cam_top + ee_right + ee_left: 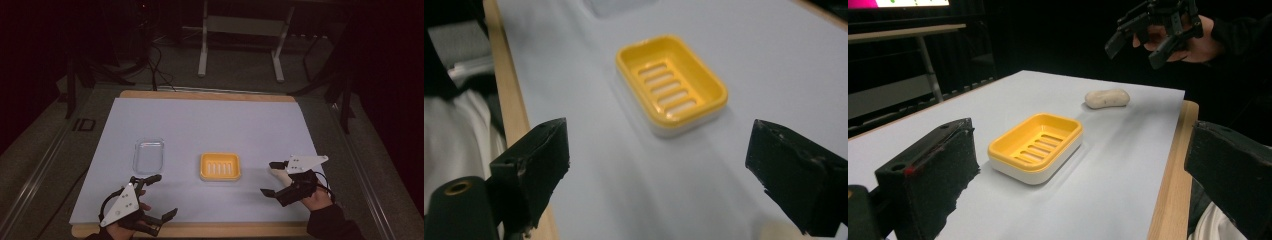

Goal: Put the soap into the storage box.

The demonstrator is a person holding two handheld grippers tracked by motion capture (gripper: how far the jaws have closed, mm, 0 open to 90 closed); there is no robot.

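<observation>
Presently hovering above a pale oval bar of soap (pixel 1107 98), right gripper (pixel 272 178), jaws spread wide, nothing between them. Lying flat on the light sheet of the bench (pixel 210 120), that soap, directly below the right jaws and apart from them; seen as a pale sliver (pixel 774 231) by the lower right jaw in the right gripper view. Ahead of those jaws, well apart from the soap: a yellow rectangular soap dish (pixel 220 166) with a slotted floor on a white base, empty. Beyond the dish, near the left jaws: a clear, shallow plastic lid or tray (pixel 149 155), hard to read in the dim light.

Left gripper (pixel 160 196) low at the near edge of the bench, jaws likewise wide and empty, pointed toward the dish.

Likely step: bringing the right jaws down around the soap for a lift into the dish.

Risks from here:
- Slipping out of the jaws: rounded, smooth bar, small contact patch if pinched near an end instead of across the middle.
- Skidding along the sheet: one jaw landing first and pushing the bar sideways.
- Denting or gouging: soft material under too firm a squeeze.
- Tipping or shoving the light dish: bar released off-centre or dragged over the rim.
</observation>
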